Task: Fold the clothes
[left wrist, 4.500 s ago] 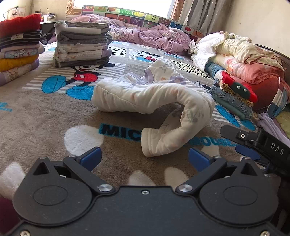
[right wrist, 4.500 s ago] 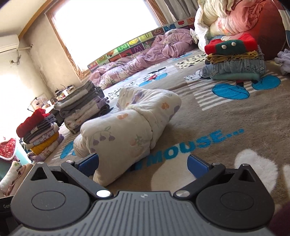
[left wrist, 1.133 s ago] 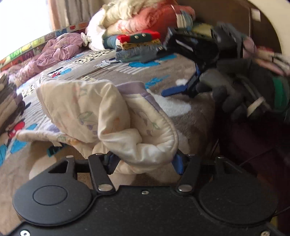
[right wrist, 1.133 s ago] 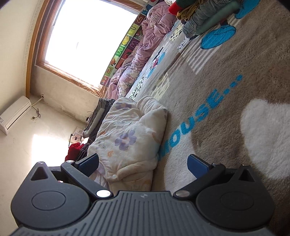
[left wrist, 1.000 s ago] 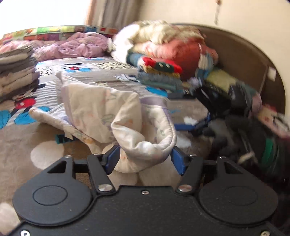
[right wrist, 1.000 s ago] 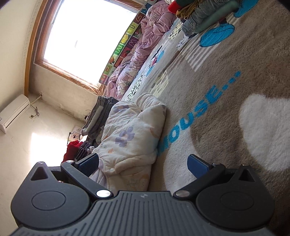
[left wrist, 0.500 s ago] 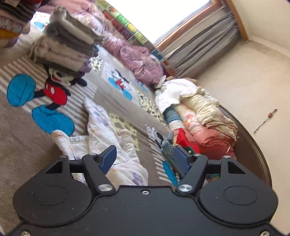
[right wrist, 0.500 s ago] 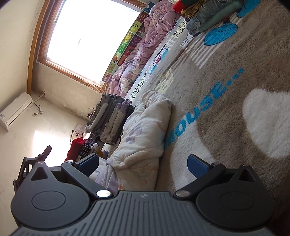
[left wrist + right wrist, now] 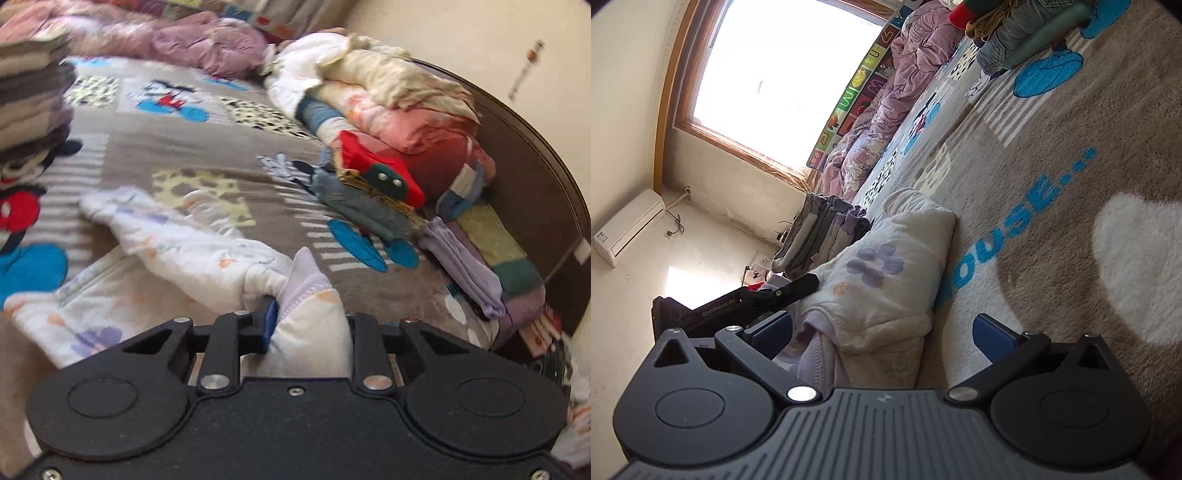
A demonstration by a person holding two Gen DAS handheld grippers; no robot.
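A padded white garment (image 9: 177, 254) with purple flowers lies on the Mickey Mouse blanket (image 9: 280, 243). My left gripper (image 9: 308, 325) is shut on the garment's lilac-edged cuff, with the sleeve stretching away to the left. In the right wrist view the same garment (image 9: 886, 273) lies bunched just ahead and left of my right gripper (image 9: 882, 334), which is open with nothing between its blue pads (image 9: 991, 336). The left gripper's black body (image 9: 757, 299) shows at the garment's far side.
Folded stacks stand at the far left (image 9: 29, 96) and in the right wrist view (image 9: 820, 229). A pile of unfolded clothes and quilts (image 9: 388, 147) lies along the dark headboard (image 9: 532, 177). A purple duvet (image 9: 897, 92) lies under the window.
My left gripper has closed on the garment's cuff and swung down toward the bed. The right gripper stayed open and low, with the garment now closer to its left finger.
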